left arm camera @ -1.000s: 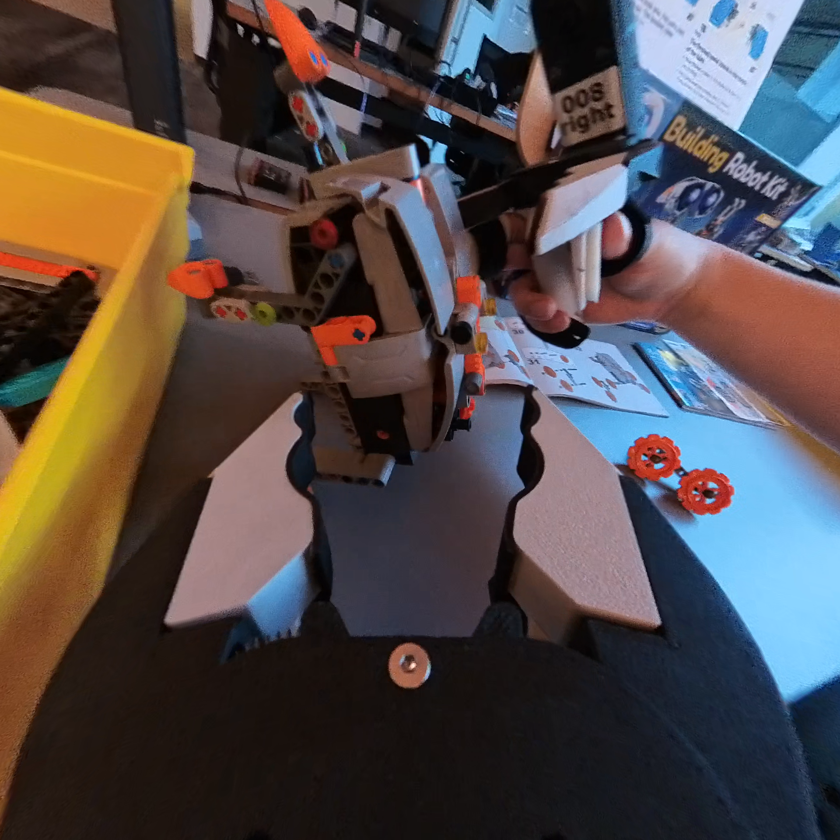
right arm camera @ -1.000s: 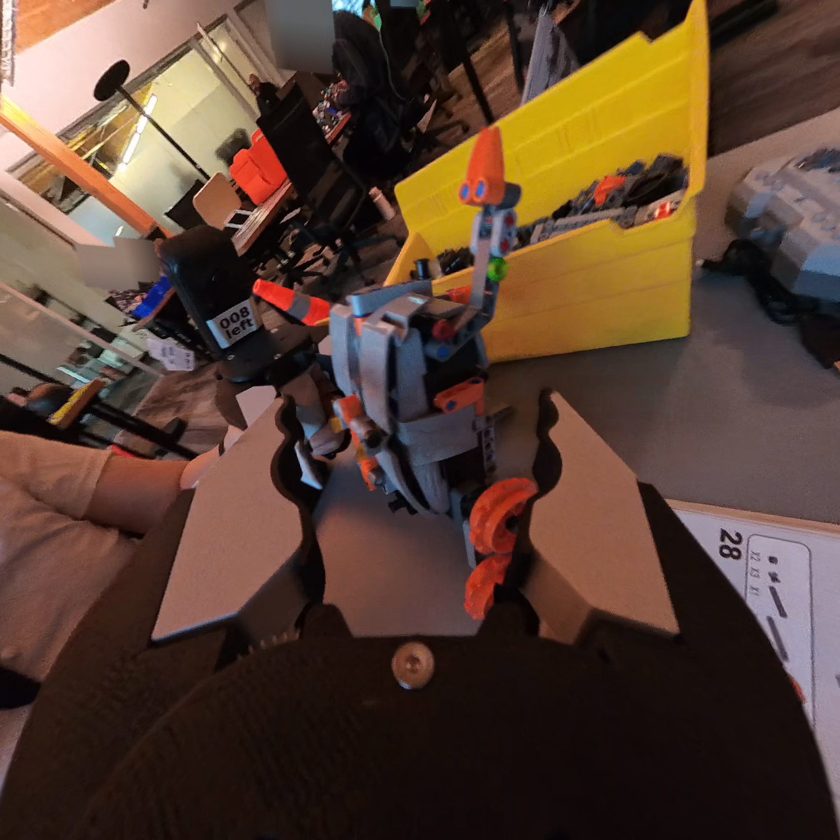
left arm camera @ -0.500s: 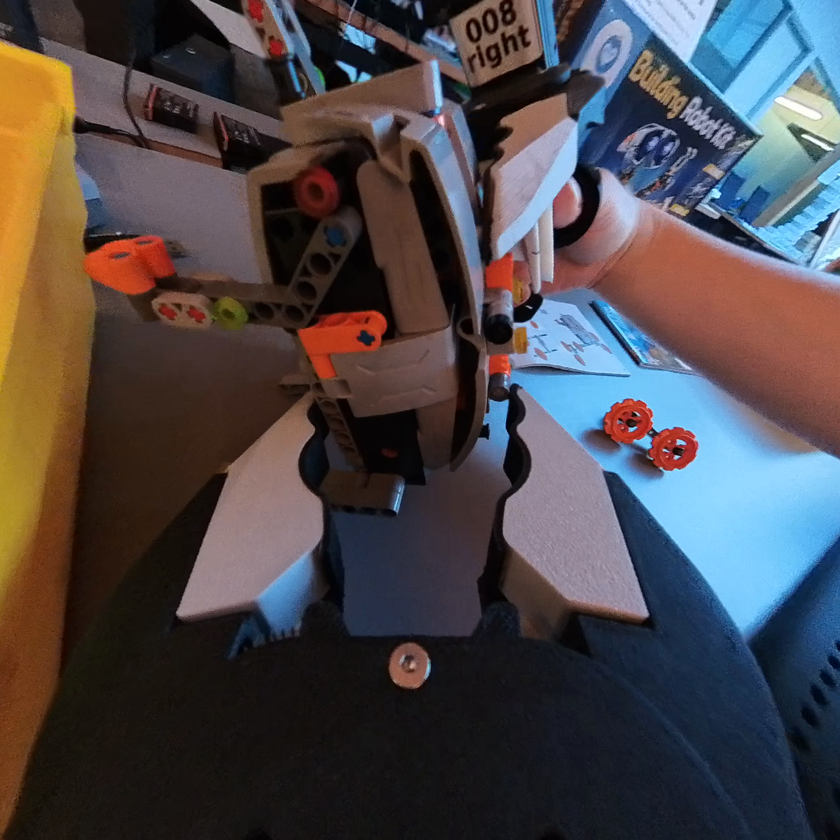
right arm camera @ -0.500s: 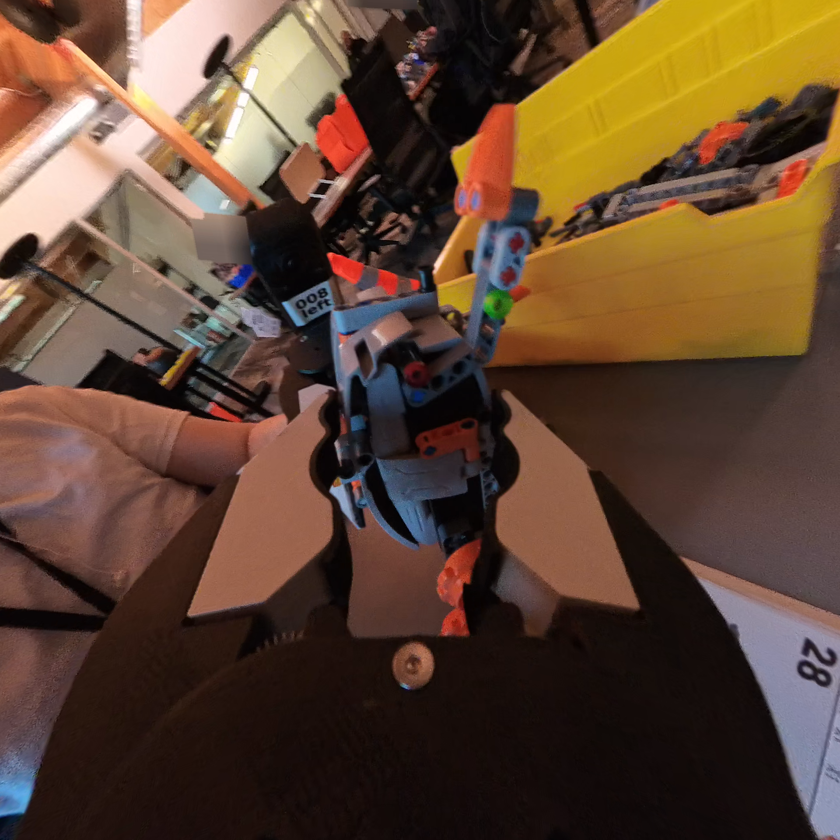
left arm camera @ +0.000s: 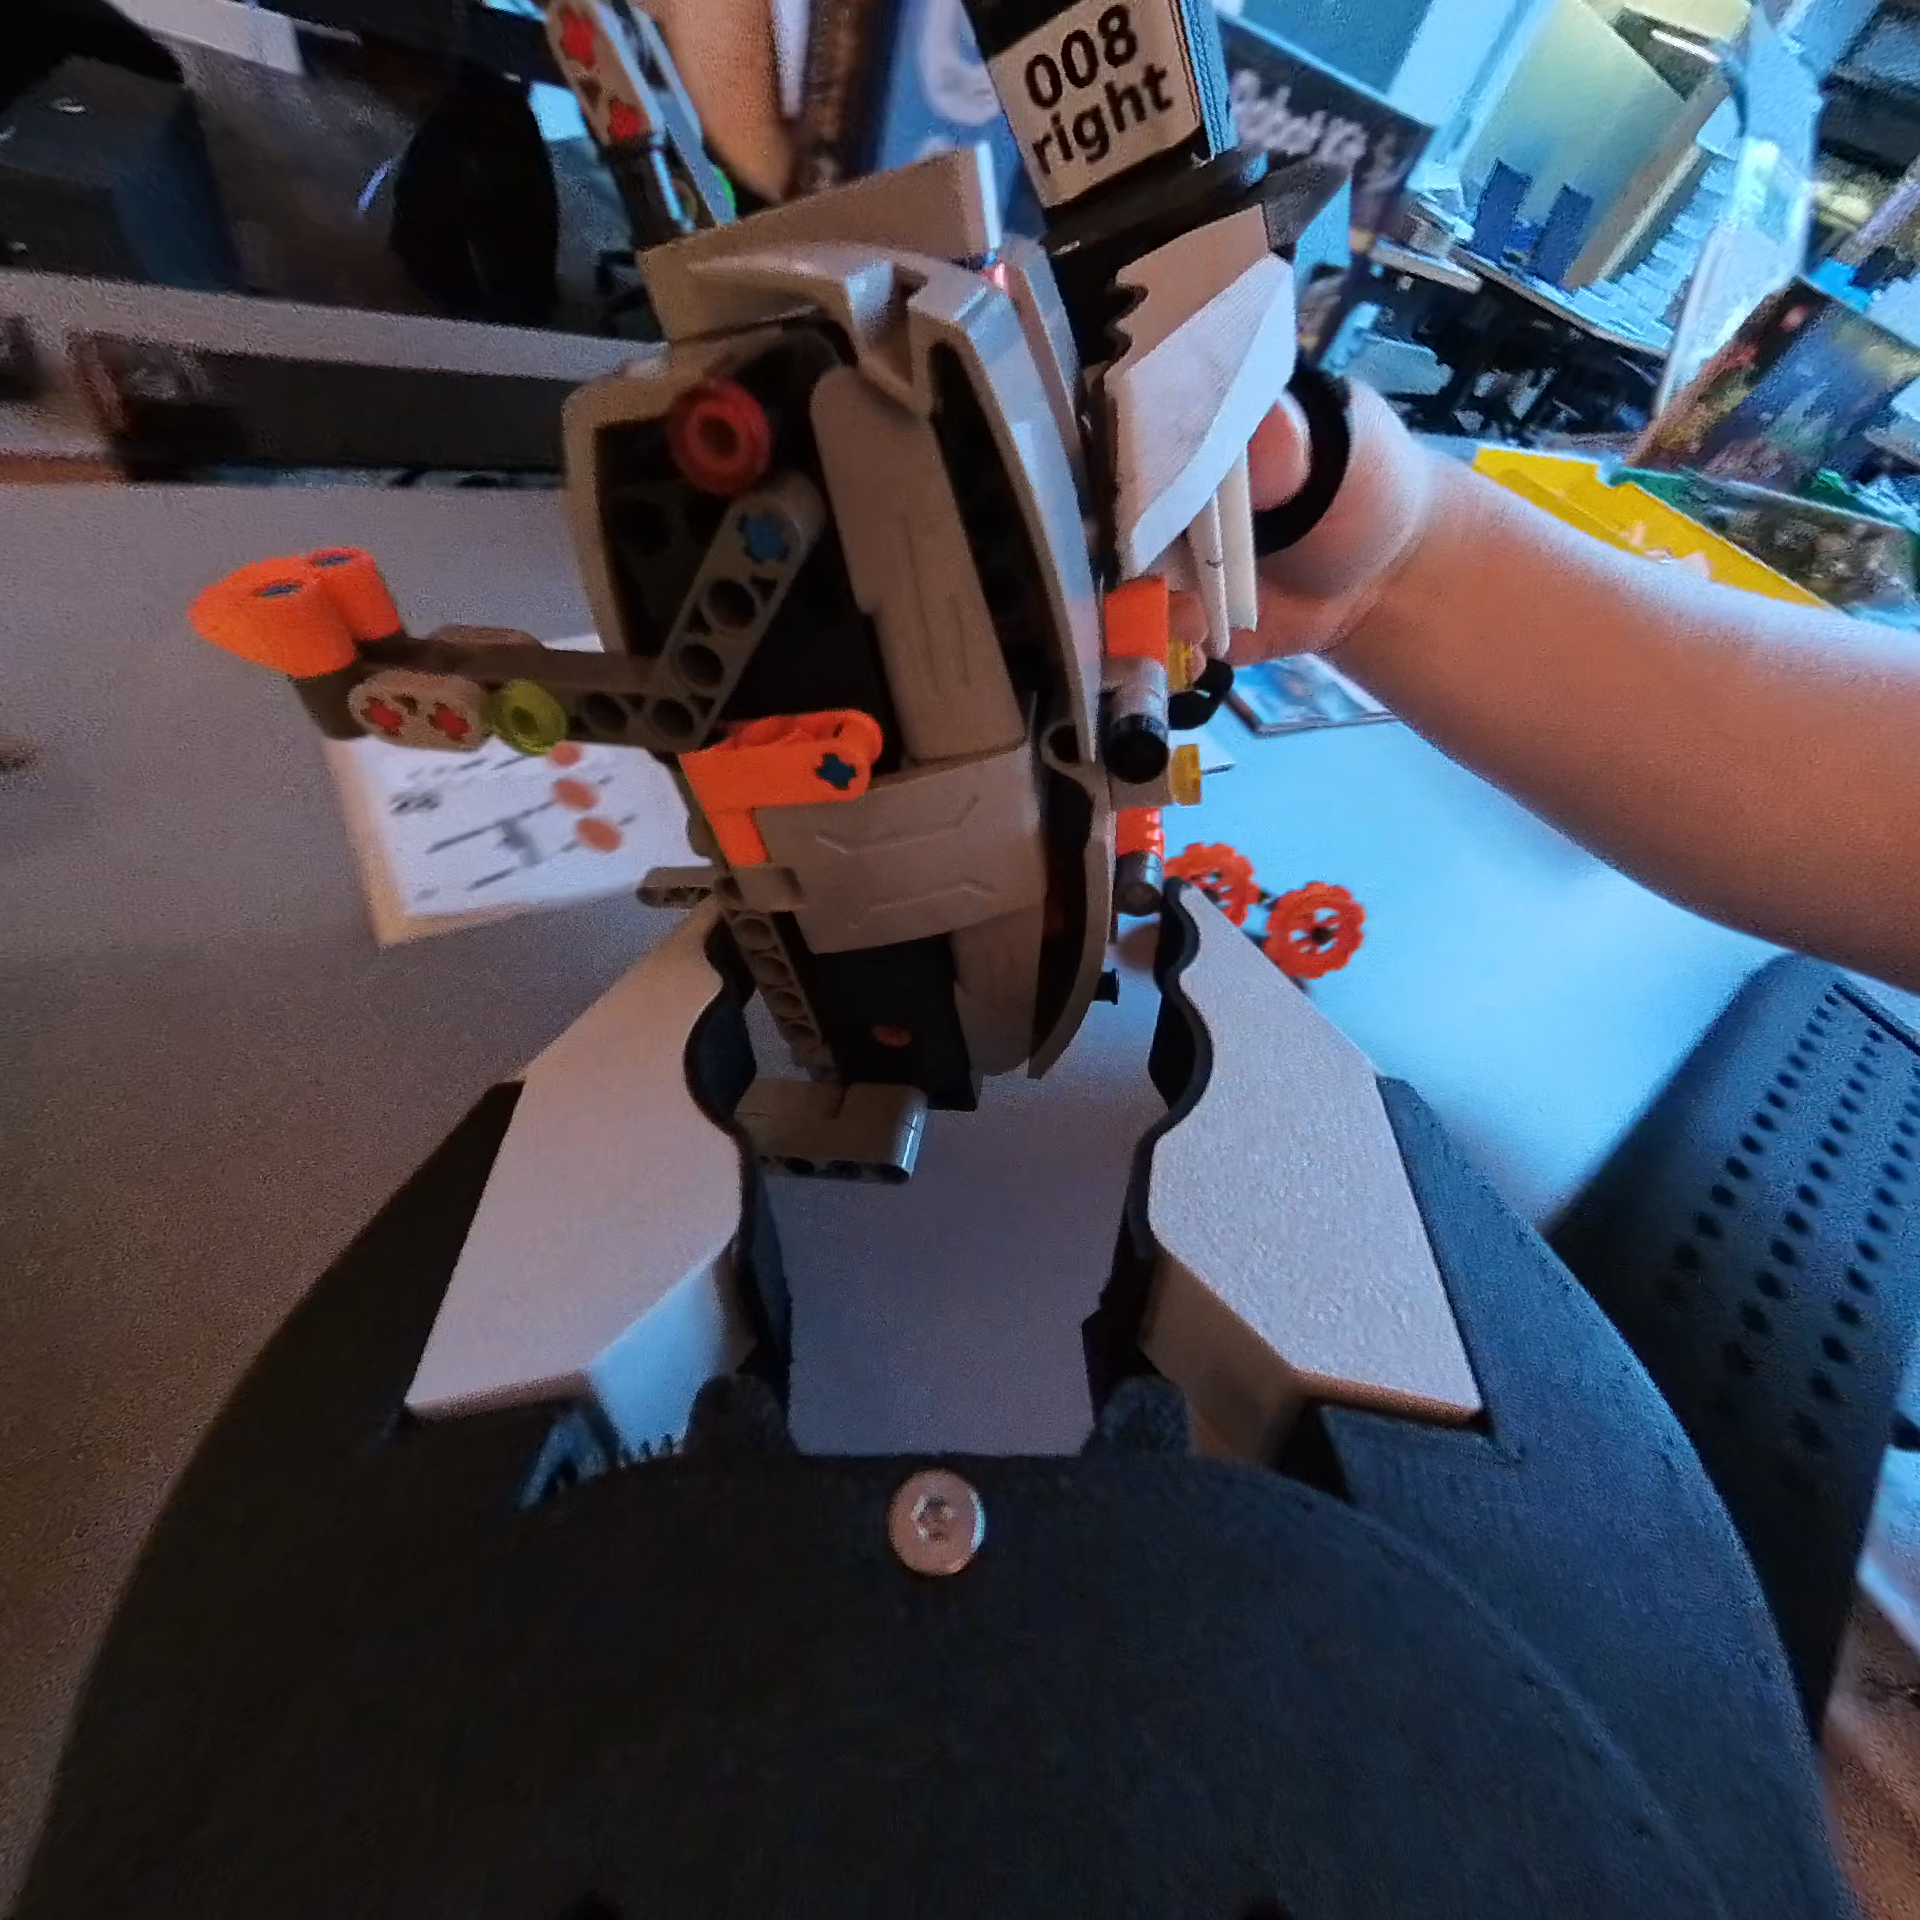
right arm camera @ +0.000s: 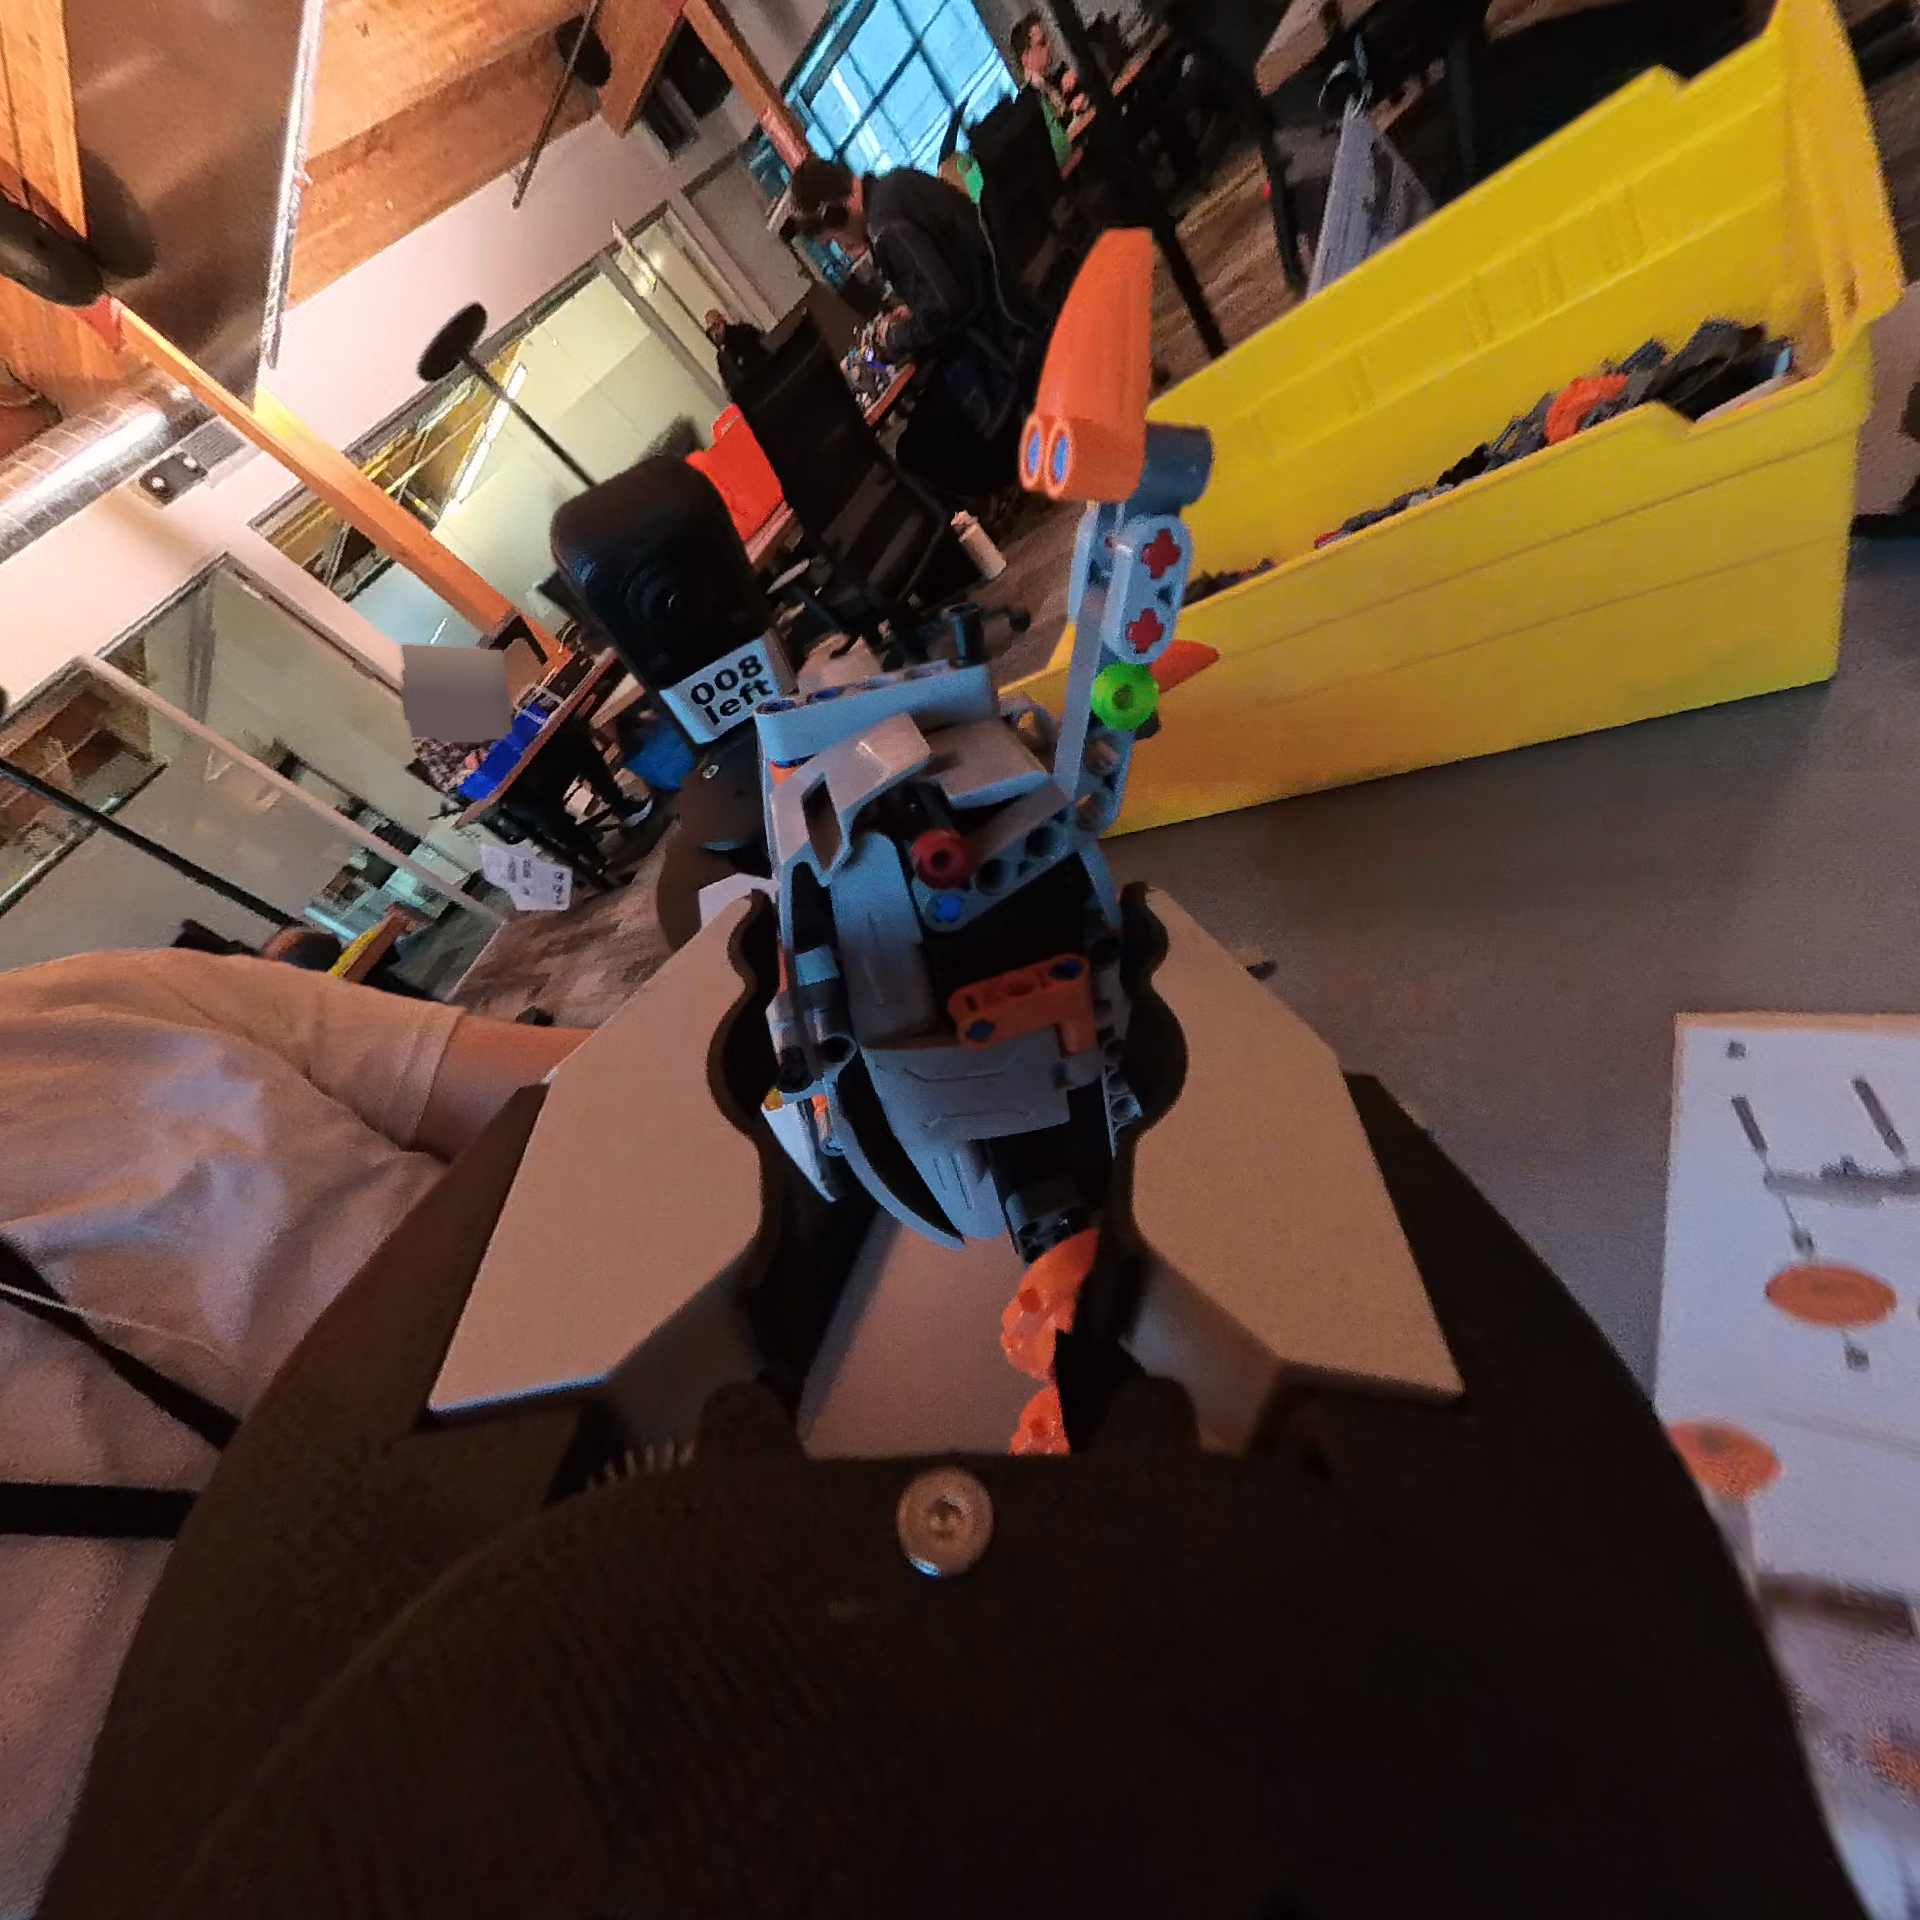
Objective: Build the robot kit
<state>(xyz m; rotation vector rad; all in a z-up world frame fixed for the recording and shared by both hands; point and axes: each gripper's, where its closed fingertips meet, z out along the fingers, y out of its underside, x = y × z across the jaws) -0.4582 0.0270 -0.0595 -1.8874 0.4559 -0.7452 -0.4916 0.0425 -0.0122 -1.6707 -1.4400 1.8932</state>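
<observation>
A: What lies around?
B: A yellow plastic bin (right arm camera: pixel 1538 582) of loose parts behind, a white instruction sheet (left arm camera: pixel 499 821) and two orange toothed wheels (left arm camera: pixel 1273 914) on the grey table (left arm camera: pixel 187 1091).

A: And the model?
B: A grey, black and orange brick-built robot model (right arm camera: pixel 935 997), upright, its orange-tipped arm (right arm camera: pixel 1101 499) raised.

A: The tongs?
B: The right gripper (right arm camera: pixel 940 1049) is clamped on it; the left gripper (left arm camera: pixel 940 1039) stands apart around its base, one finger (left arm camera: pixel 623 1143) touching.
</observation>
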